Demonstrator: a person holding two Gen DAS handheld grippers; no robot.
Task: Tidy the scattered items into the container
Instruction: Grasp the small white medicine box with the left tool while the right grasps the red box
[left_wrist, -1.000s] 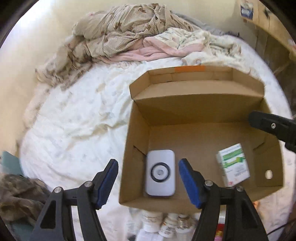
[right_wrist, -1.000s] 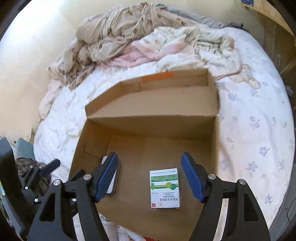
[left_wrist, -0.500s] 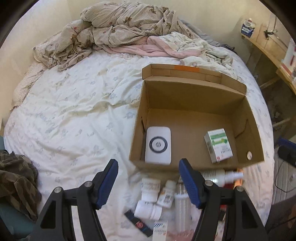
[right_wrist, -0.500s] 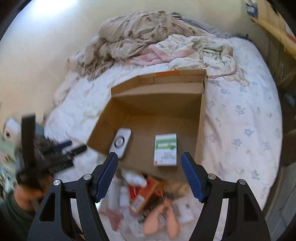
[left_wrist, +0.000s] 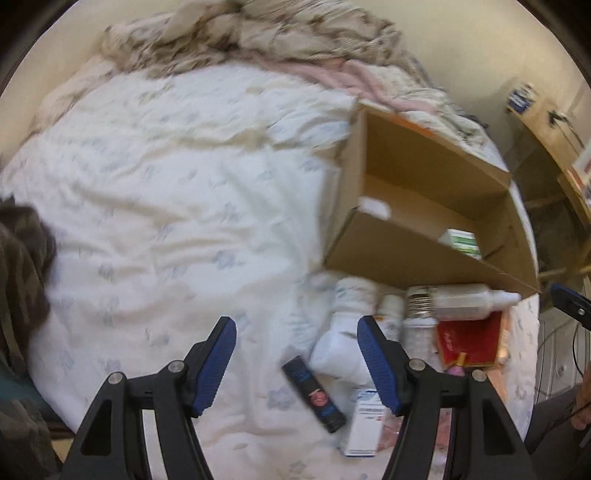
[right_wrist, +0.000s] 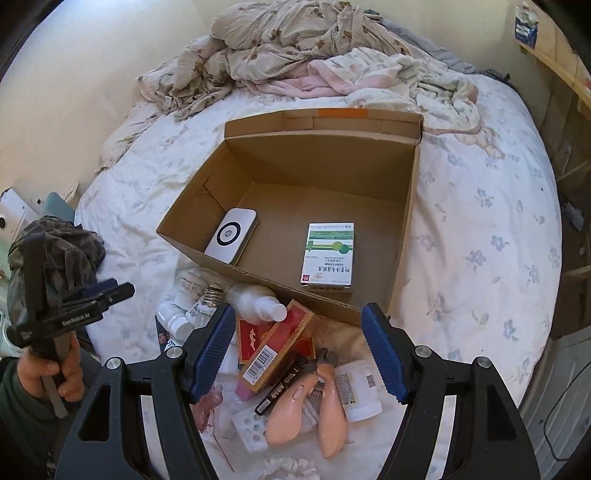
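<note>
Gaping empty, the right gripper (right_wrist: 299, 350) hangs above a red box (right_wrist: 275, 345); left gripper (left_wrist: 297, 360) likewise open, tube (left_wrist: 314, 395) between its fingers.

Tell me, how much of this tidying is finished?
Just begun. Two things already lie in the cardboard box: a white charger and a green medicine carton. The left gripper and right gripper are both open and empty. The pile of bottles, red box and pink clippers is left.
</note>
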